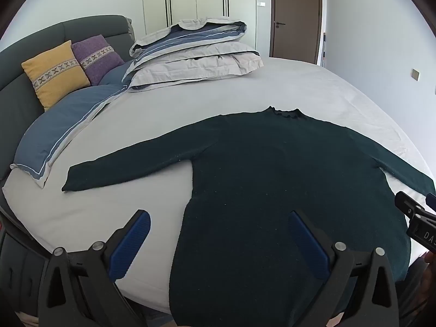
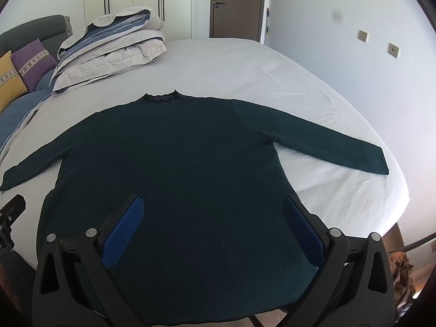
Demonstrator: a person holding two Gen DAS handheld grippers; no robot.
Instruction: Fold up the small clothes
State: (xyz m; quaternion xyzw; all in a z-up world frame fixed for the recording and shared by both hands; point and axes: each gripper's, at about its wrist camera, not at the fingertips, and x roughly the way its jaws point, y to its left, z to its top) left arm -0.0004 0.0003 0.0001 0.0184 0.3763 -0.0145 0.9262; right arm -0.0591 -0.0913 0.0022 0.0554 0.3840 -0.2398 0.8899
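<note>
A dark green long-sleeved sweater (image 1: 272, 169) (image 2: 174, 152) lies flat on the light grey bed sheet (image 1: 136, 207) (image 2: 272, 81), sleeves spread to both sides, collar at the far end, hem at the near bed edge. My left gripper (image 1: 218, 234) hovers open over the sweater's left hem corner, one blue pad over the sheet and one over the knit. Above the lower right part of the sweater, my right gripper (image 2: 212, 223) also stands open with nothing between its pads. The right gripper's tip (image 1: 408, 209) shows at the left wrist view's right edge.
A folded duvet stack (image 1: 196, 54) (image 2: 109, 43) sits at the far left of the bed. Yellow (image 1: 54, 73) and purple (image 1: 96, 55) cushions lean on the dark headboard beside a blue pillow (image 1: 62, 125). A wardrobe and brown door (image 2: 237, 5) stand behind; the bed edge drops off at right.
</note>
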